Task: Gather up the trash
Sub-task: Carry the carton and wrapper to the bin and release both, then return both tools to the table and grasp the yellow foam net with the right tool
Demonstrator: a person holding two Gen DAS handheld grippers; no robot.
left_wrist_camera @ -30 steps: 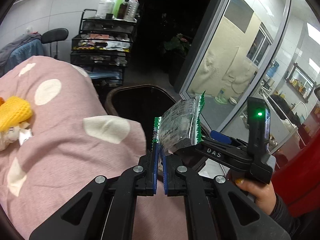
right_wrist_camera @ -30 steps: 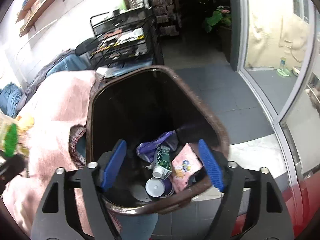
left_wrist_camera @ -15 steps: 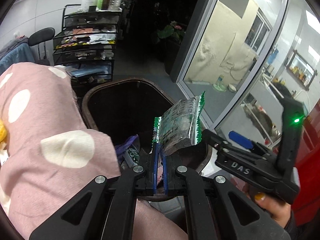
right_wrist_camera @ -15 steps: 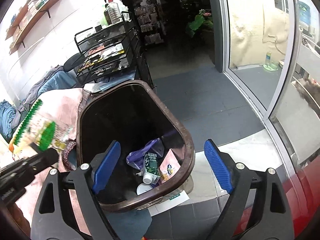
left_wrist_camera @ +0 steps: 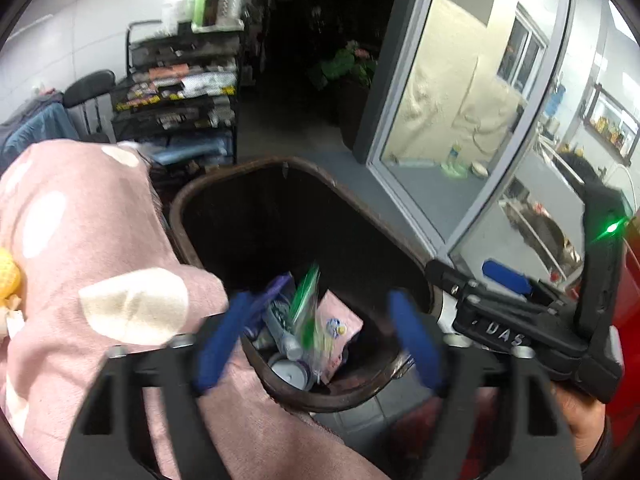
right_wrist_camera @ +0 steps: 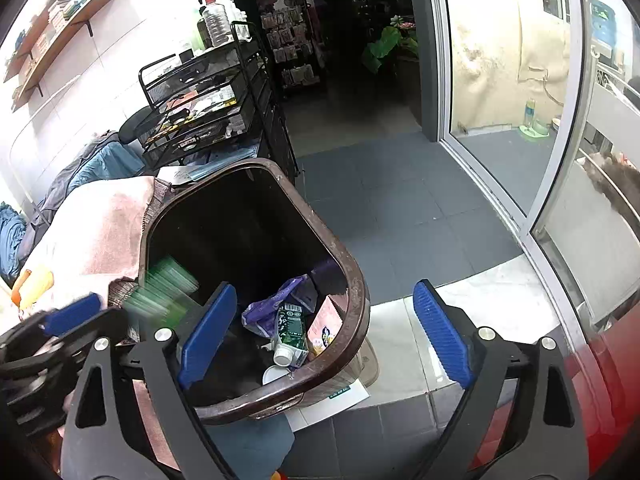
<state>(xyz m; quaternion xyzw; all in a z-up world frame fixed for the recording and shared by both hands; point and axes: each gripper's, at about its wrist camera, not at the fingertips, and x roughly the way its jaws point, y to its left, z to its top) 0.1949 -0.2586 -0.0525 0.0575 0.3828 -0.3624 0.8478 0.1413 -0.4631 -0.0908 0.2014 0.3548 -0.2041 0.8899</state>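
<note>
A brown trash bin (left_wrist_camera: 224,184) (right_wrist_camera: 356,280) stands on the floor beside the pink dotted blanket (left_wrist_camera: 80,240). My left gripper (left_wrist_camera: 316,336) is open above the bin's near rim. The green-edged clear wrapper (left_wrist_camera: 306,304) is loose and blurred, falling into the bin; it also shows in the right wrist view (right_wrist_camera: 164,292). The bin holds a purple bag (right_wrist_camera: 276,304), a green carton (right_wrist_camera: 292,332) and a pink packet (right_wrist_camera: 324,328). My right gripper (right_wrist_camera: 320,336) is open and empty over the bin's right rim. A yellow net piece (left_wrist_camera: 8,280) lies on the blanket.
A black wire shelf cart (right_wrist_camera: 208,108) with bottles stands behind the bin. A glass sliding door (right_wrist_camera: 500,80) is at the right. Grey floor tiles (right_wrist_camera: 380,208) lie beyond the bin. A white paper (right_wrist_camera: 340,400) lies under the bin's base.
My left gripper has opened and let go of the wrapper, which now drops into the bin. The right gripper has drawn back to the right, staying open.
</note>
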